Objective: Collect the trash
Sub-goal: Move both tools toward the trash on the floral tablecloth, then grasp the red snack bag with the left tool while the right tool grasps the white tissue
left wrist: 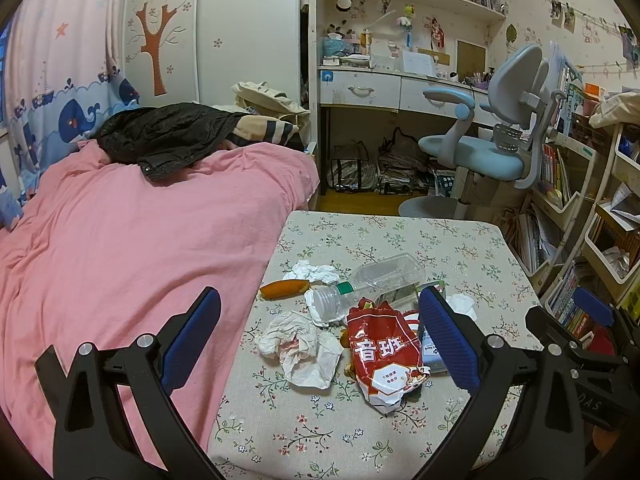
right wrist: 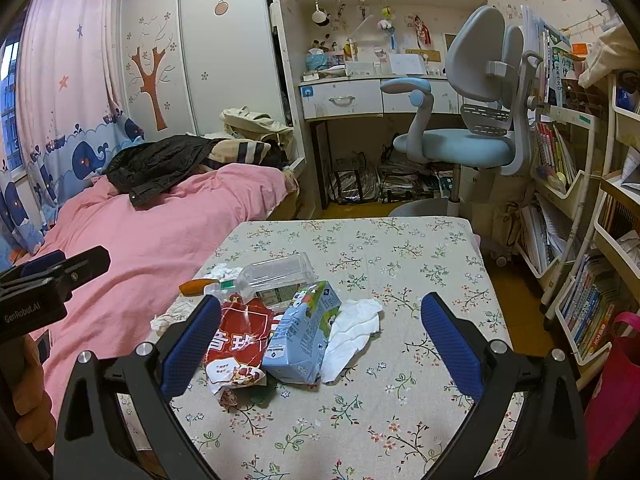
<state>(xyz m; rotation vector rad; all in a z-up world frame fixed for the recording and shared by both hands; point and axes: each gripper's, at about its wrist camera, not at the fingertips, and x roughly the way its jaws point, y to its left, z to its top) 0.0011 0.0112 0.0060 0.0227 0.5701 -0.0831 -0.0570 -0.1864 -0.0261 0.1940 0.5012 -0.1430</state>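
Trash (left wrist: 384, 354): crumpled red wrapper, tissues, bottle

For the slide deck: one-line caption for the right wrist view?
Open right gripper above red snack bag, blue carton and tissue on floral table.

**A child's bedroom, crowded to the walls**

A bed (left wrist: 140, 220) under a pink cover fills the left side, a dark jacket (left wrist: 168, 136) thrown across its far end. Behind it hang pink curtains (left wrist: 60, 60) with blue whales along the hem, and a wardrobe door (right wrist: 160, 60) carrying a tree decal. A white desk (right wrist: 360, 96) with drawers and shelves above stands at the far wall, a blue swivel chair (right wrist: 460, 136) before it. Book racks (right wrist: 560, 184) line the right (packed tight). The table (right wrist: 400, 380) wears a floral cloth. The floor (right wrist: 512, 300) is yellowish wood.
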